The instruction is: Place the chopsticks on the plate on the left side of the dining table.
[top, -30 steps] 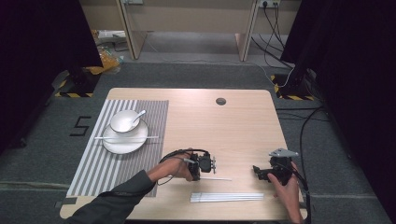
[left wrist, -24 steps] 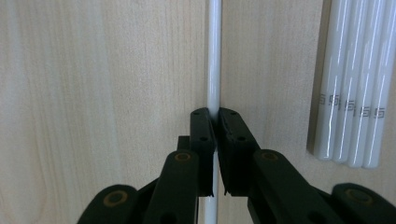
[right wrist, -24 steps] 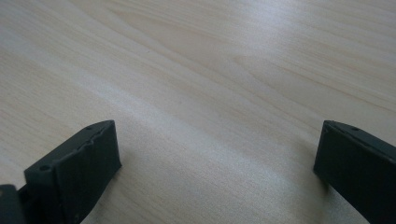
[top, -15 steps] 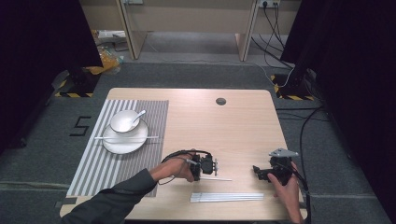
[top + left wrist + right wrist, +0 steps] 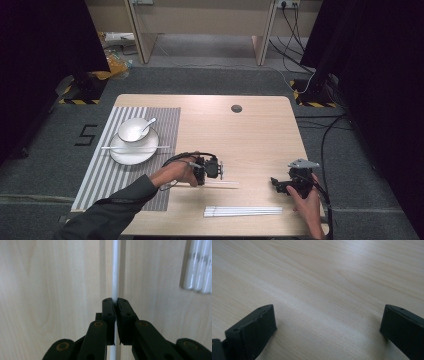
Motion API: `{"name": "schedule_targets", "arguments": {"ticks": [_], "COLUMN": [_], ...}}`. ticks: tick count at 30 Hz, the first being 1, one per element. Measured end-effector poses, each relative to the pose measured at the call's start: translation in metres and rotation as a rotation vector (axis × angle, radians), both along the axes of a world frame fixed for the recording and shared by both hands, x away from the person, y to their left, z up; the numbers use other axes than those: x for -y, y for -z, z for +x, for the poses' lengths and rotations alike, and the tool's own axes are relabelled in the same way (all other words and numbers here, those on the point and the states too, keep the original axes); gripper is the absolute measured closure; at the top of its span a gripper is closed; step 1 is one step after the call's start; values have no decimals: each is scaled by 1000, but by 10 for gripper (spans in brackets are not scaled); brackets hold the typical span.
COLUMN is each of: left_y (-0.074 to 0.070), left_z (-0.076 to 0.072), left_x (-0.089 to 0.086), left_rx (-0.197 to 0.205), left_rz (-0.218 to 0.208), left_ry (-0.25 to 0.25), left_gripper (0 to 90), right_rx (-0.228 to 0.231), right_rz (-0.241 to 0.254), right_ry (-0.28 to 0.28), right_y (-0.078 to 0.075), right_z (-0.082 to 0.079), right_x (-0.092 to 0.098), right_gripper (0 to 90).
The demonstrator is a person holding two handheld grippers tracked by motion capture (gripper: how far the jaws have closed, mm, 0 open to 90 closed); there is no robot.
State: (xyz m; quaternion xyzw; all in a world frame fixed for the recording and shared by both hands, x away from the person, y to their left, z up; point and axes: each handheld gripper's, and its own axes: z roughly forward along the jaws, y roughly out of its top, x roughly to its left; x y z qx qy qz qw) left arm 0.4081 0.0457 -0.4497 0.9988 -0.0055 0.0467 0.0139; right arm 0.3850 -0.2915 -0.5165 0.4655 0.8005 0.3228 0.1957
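The left hand-held gripper (image 5: 218, 170) is clenching one white chopstick (image 5: 115, 270), its pads pinching the thin rod, which is running out ahead of them over the tabletop (image 5: 250, 140), just to the right of the striped mat (image 5: 125, 165). The right hand-held gripper (image 5: 278, 184) is sitting released, jaws standing wide over bare wood, well to the right of the mat. A bundle of chopsticks (image 5: 243, 211) is lying near the tabletop's front edge, right of the mat, while a plate (image 5: 134, 149) with a bowl (image 5: 133, 129) is resting on it.
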Motion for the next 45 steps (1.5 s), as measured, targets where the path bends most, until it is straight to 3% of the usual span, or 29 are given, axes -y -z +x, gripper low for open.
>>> {"name": "schedule_targets", "arguments": {"ticks": [14,23,25,34,45], "left_y": [-34,-36,-34,-28,-15], "left_z": [28,43,46,56,63], "left_x": [-92,-143,-151,-167,-175], "left_rx": [75,118,112,111,106], "left_rz": [-20,-9,-11,2,35], "left_ry": [-194,-319,-343,-398,-425], "left_gripper": [847,846,846,847,845], "right_rx": [0,0,0,0,-2], "right_rz": [0,0,0,0,1], "right_ry": [0,0,0,-1,1], "right_y": [0,0,0,0,0], "right_z": [0,0,0,0,0], "right_x": [0,0,0,0,0], "right_gripper": [3,2,3,3,3]}}
